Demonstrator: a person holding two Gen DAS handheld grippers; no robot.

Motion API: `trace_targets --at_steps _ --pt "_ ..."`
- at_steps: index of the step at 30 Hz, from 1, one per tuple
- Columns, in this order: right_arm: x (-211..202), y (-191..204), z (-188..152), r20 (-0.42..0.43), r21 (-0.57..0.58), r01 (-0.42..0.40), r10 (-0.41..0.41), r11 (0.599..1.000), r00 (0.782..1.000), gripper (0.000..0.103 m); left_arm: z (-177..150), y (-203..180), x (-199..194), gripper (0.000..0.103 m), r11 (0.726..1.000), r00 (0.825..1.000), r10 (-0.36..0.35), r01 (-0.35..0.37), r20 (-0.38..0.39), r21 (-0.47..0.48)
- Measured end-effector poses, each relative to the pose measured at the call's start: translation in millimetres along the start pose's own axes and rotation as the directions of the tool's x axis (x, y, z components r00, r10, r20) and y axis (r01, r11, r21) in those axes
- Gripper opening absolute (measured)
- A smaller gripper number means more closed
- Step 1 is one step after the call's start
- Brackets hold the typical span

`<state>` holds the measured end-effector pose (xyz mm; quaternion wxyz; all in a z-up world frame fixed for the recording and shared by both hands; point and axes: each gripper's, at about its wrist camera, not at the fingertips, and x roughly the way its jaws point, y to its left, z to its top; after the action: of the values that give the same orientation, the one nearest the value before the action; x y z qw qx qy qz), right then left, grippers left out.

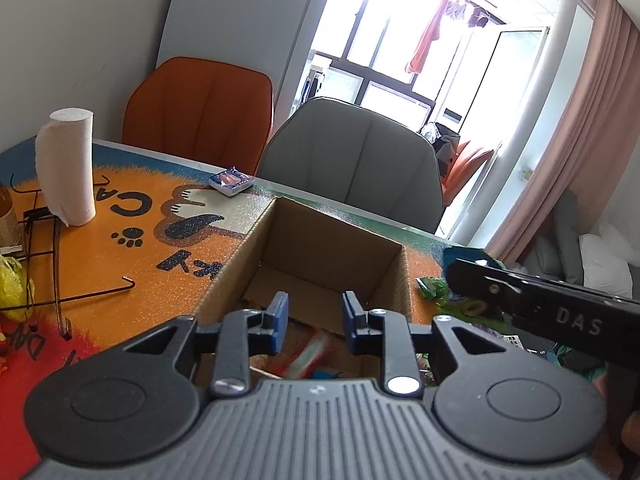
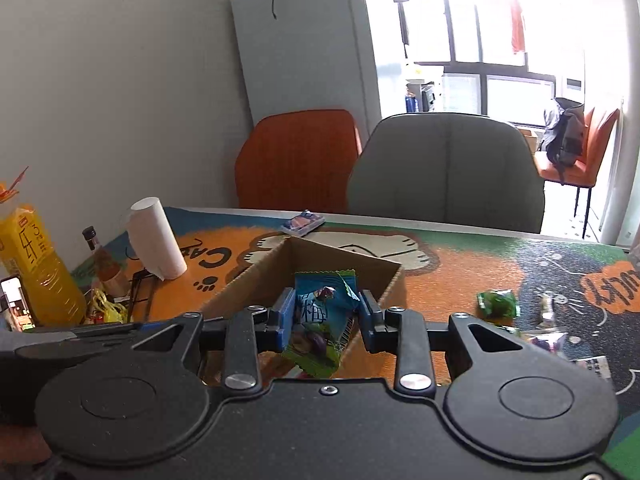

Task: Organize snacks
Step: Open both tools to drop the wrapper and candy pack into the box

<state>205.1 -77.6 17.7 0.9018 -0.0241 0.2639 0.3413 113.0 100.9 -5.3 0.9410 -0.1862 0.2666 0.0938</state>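
An open cardboard box (image 1: pixel 320 240) stands on the cartoon table mat. My left gripper (image 1: pixel 316 312) hovers over its near side, open, with nothing between the blue pads. A blurred red and green packet (image 1: pixel 308 356) shows below them inside the box. My right gripper (image 2: pixel 326 304) is shut on a blue and green snack packet (image 2: pixel 320 316), held upright just before the box (image 2: pixel 256 276). A green candy (image 2: pixel 497 304) and a few small wrappers (image 2: pixel 548 340) lie on the mat to the right of the box.
A paper roll (image 1: pixel 66 164) stands at the left, beside a black wire rack (image 1: pixel 44 240). A yellow bottle (image 2: pixel 36 268) and a small brown bottle (image 2: pixel 102 260) stand further left. A blue packet (image 1: pixel 231 181) lies by the far edge. An orange chair (image 1: pixel 200 104) and a grey chair (image 1: pixel 356 160) stand behind the table.
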Motion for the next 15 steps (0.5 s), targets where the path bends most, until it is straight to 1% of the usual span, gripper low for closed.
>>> trace_targets --at_steps 3,7,9,11,14,15 --pt "5.8 5.9 1.7 -0.005 -0.002 -0.012 0.012 1.0 1.0 0.032 0.1 4.2 -3.1 0.029 1.0 1.0 -0.001 0.001 -0.003 -0.01" --pt "11.0 11.2 3.6 -0.009 0.002 -0.033 0.034 0.999 0.999 0.032 0.4 10.7 -8.8 0.036 1.0 1.0 0.006 -0.006 0.001 -0.022" --pt "13.2 13.1 5.2 -0.006 0.009 -0.058 0.058 0.998 0.998 0.036 0.7 13.5 -11.6 0.038 1.0 1.0 0.009 -0.009 0.005 -0.03" --pt "12.4 13.1 6.0 -0.009 0.02 -0.081 0.081 0.997 0.997 0.048 0.6 15.2 -14.1 0.044 0.999 1.0 0.014 -0.013 0.01 -0.036" --pt "7.8 12.3 5.3 0.001 0.018 -0.068 0.068 0.998 0.998 0.052 -0.3 15.0 -16.8 0.053 0.999 1.0 0.026 -0.025 0.018 -0.035" --pt "6.8 10.4 5.3 0.001 0.024 -0.065 0.065 0.998 0.998 0.052 -0.8 14.8 -17.2 0.055 0.999 0.999 0.027 -0.026 0.017 -0.035"
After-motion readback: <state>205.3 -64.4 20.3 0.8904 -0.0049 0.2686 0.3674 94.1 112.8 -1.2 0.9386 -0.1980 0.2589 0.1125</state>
